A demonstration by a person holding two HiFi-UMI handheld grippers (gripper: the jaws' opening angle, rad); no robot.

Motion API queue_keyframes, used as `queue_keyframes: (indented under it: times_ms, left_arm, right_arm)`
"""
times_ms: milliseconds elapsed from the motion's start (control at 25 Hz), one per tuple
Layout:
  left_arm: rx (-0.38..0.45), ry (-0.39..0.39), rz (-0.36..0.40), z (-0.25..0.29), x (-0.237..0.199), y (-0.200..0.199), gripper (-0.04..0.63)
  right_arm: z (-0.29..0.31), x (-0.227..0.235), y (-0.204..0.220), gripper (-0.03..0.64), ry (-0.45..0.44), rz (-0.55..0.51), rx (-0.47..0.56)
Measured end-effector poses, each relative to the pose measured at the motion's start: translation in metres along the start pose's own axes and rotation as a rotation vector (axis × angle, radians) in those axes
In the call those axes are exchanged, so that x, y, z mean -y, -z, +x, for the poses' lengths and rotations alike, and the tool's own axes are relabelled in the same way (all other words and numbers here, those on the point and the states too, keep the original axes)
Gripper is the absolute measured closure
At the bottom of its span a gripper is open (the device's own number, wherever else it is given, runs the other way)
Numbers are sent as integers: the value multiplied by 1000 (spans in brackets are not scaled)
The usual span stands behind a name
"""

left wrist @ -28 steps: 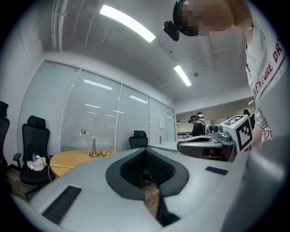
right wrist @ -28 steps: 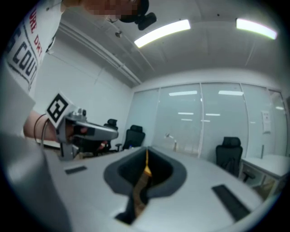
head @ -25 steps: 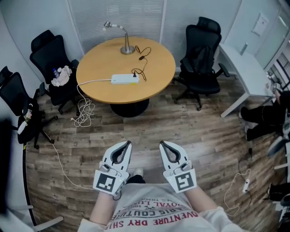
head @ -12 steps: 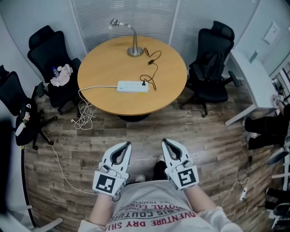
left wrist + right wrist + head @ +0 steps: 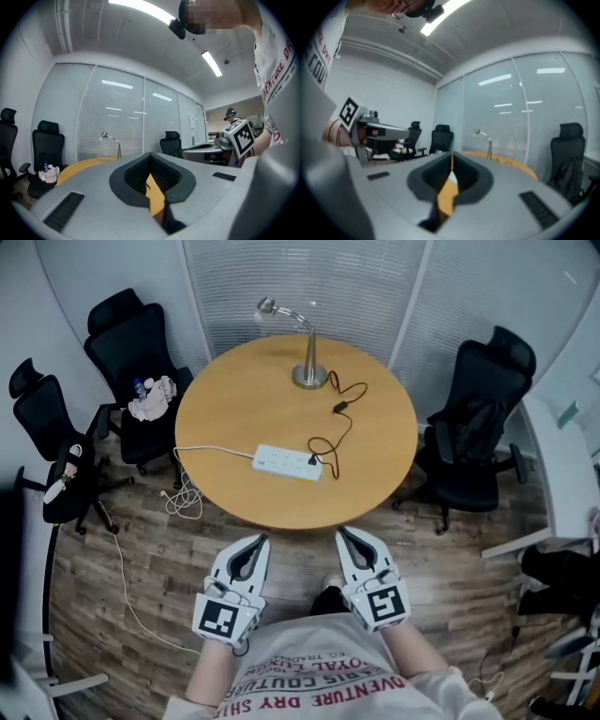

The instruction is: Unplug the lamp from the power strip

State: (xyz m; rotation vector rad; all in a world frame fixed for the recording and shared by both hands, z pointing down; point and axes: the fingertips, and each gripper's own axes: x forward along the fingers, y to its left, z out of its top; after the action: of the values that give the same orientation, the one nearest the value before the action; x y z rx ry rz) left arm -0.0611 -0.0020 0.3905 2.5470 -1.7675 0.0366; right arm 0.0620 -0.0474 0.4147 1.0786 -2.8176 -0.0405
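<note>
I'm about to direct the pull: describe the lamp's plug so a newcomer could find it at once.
Find the round wooden table in the middle of the room; a white power strip lies on its near half. The plug is the small black piece at the strip's right end, the only one plugged in, with a thin black cord looping off toward the lamp.

Bright ceiling strip lights, fisheye edges, blurred right gripper view

Wears white T-shirt with red lettering; grey left gripper and right gripper, black-and-white marker cubes.
</note>
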Motion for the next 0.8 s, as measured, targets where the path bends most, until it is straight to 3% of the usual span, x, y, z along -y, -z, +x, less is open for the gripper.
queue_keyframes:
  times_ms: [200,480,800]
  left_arm:
    - [0,-67,11,72,-7,-8,568]
    - [-32,-145,-29,145,-22,11,568]
    - [-171,-93,-53,197,-66,64,568]
  right_arm:
    - [38,72,1,588,-68,-13,-14]
    - [85,145,27,588,-129,47,-93]
    - [145,161,66,588,-150,86,-254]
